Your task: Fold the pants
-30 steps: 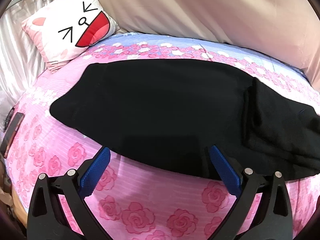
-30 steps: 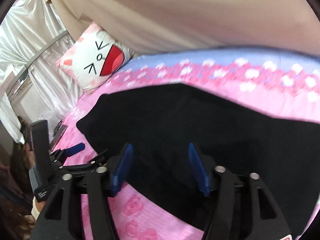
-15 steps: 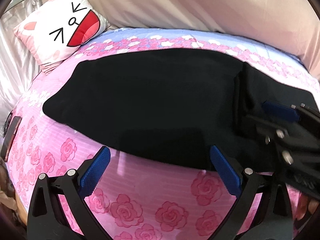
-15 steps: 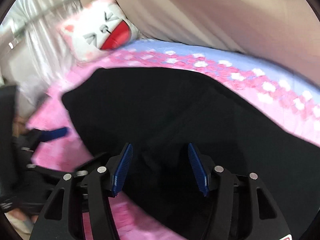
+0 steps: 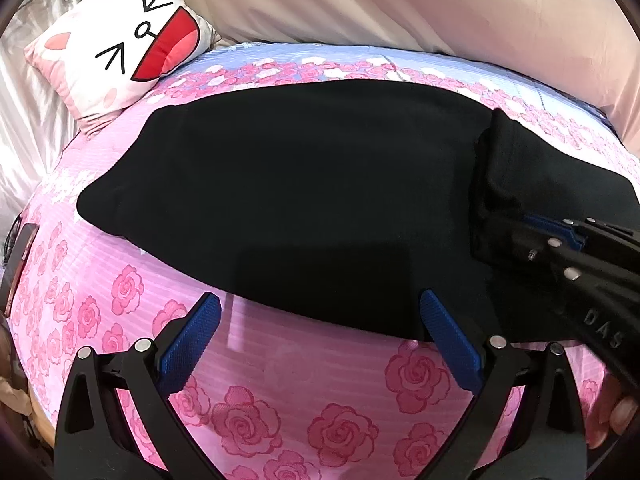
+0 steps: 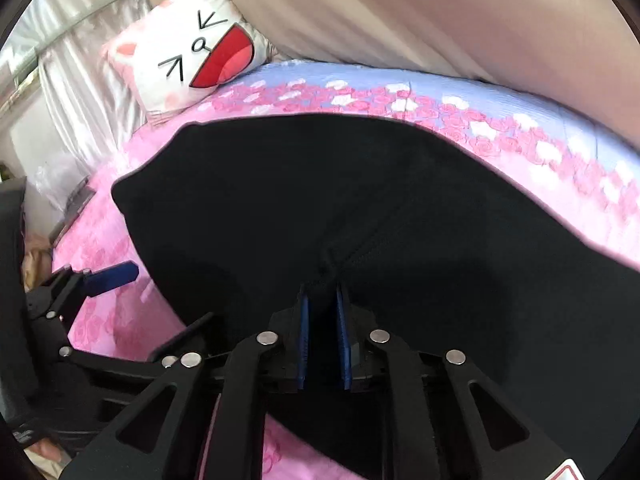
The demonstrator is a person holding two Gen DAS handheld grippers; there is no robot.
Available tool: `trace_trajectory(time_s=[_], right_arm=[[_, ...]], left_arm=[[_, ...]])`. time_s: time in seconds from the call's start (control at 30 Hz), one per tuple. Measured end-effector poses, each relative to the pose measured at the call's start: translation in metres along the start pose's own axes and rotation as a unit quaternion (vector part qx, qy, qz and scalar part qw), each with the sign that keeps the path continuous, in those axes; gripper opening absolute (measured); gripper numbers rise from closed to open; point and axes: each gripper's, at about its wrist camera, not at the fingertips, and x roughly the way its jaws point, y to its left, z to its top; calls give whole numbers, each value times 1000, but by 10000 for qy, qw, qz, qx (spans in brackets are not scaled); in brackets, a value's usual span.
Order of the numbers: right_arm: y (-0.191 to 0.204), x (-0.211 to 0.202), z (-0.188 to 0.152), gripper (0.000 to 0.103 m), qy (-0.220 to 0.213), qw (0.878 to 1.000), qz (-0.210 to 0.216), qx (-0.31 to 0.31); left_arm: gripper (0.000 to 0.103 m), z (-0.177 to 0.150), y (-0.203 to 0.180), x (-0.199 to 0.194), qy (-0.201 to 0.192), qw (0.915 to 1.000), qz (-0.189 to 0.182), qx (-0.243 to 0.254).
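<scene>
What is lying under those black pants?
The black pants lie on a pink rose-print bedsheet, which shows all around them. Whatever is directly beneath the cloth is covered, so I cannot tell.

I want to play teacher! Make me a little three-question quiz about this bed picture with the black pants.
1. True or false: the left gripper is pinching the pants.
2. What lies between the blue pads of the right gripper? A) pillow B) black fabric C) nothing
3. Fill in: the pillow with the cartoon face sits at the bed's far ____ corner in the left wrist view.

Key: 1 false, it is wide open, at the near edge of the pants. 2 B, its jaws are closing on a fold. 3 left.
</scene>
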Motion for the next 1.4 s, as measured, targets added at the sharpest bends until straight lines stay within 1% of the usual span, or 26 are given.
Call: trace_trajectory(time_s=[0.07, 0.13, 0.17, 0.27, 0.3, 0.4, 0.43, 0.47, 0.5, 0.57, 0.6, 0.63, 0.7, 0.73, 0.77, 0.87, 0.9, 0.93, 0.97, 1.0, 1.03, 1.13, 1.17, 1.2, 1.27, 1.4], right_arm=[[-3, -12, 0, 19, 30, 9994, 270, 201], [-11, -38, 0, 18, -246, 9967, 635, 451], [-15, -48, -2, 18, -355, 9958, 664, 513], [-40, -85, -13, 18, -710, 9944, 229, 748], [-51, -95, -19, 18, -767, 9935, -41, 837], [-91, -122, -43, 20, -892, 9853, -585, 1335], [-102, -130, -53, 31, -918, 9816, -717, 1512], [-123, -142, -69, 47, -946, 9735, -956, 1851], [-137, -148, -81, 52, -974, 9669, -1105, 2085], [-167, -155, -106, 54, -887, 9545, -1317, 2524], [-182, -155, -117, 54, -775, 9486, -1324, 2767], [-194, -152, -126, 54, -692, 9449, -1165, 2981], [-204, -146, -140, 55, -720, 9387, -651, 3308], [-206, -143, -143, 61, -765, 9361, -398, 3411], [-204, -143, -144, 65, -853, 9362, -339, 3393], [-191, -136, -141, 66, -926, 9468, -264, 3072], [-187, -134, -140, 65, -963, 9497, -340, 2960], [-182, -131, -138, 43, -986, 9528, -428, 2839], [-180, -128, -137, 29, -991, 9544, -411, 2785], [-180, -126, -135, 26, -1027, 9515, -249, 2889], [-182, -129, -135, 22, -1105, 9485, -217, 2962], [-178, -156, -131, 16, -1387, 9515, -560, 2689], [-177, -162, -130, 16, -1413, 9527, -651, 2610], [-178, -170, -130, 15, -1438, 9540, -872, 2483], [-184, -178, -132, 15, -1397, 9553, -958, 2422], [-200, -191, -148, 15, -1377, 9493, -1347, 2483]], left_arm=[[98, -1, 2, -2, -7, 10000, 14, 32], [98, -2, 7, -3, -29, 10000, -14, -14], [98, -3, 13, -4, -44, 9999, -76, -77], [98, 0, 37, -7, -123, 9988, -210, -421], [98, 1, 46, -6, -133, 9981, -198, -563], [98, 5, 80, -2, -53, 9940, 25, -1090], [98, 5, 86, -2, -39, 9928, 77, -1192], [98, 5, 93, -3, -41, 9913, 121, -1311], [98, 5, 96, -5, -65, 9904, 127, -1373], [98, 5, 92, -9, -137, 9903, 74, -1382], [98, 6, 87, -10, -153, 9910, 33, -1328], [98, 8, 77, -9, -146, 9926, -39, -1201], [98, 10, 60, -8, -87, 9951, -145, -977], [98, 11, 48, -8, -40, 9961, -236, -847], [98, 13, 39, -7, -12, 9965, -306, -778], [98, 13, 16, -8, 64, 9969, -517, -597], [98, 13, 7, -8, 85, 9971, -545, -533], [98, 13, 0, -9, 102, 9973, -541, -480], [98, 13, -7, -9, 131, 9977, -517, -423], [98, 13, -11, -9, 162, 9978, -510, -383], [98, 14, -16, -8, 187, 9979, -512, -353], [98, 13, -33, -17, 146, 9983, -508, -234], [98, 11, -39, -20, 113, 9986, -488, -149], [98, 10, -43, -21, 102, 9988, -467, -80], [98, 8, -52, -22, 93, 9991, -399, 56], [98, 6, -57, -18, 178, 9991, -343, 178]])
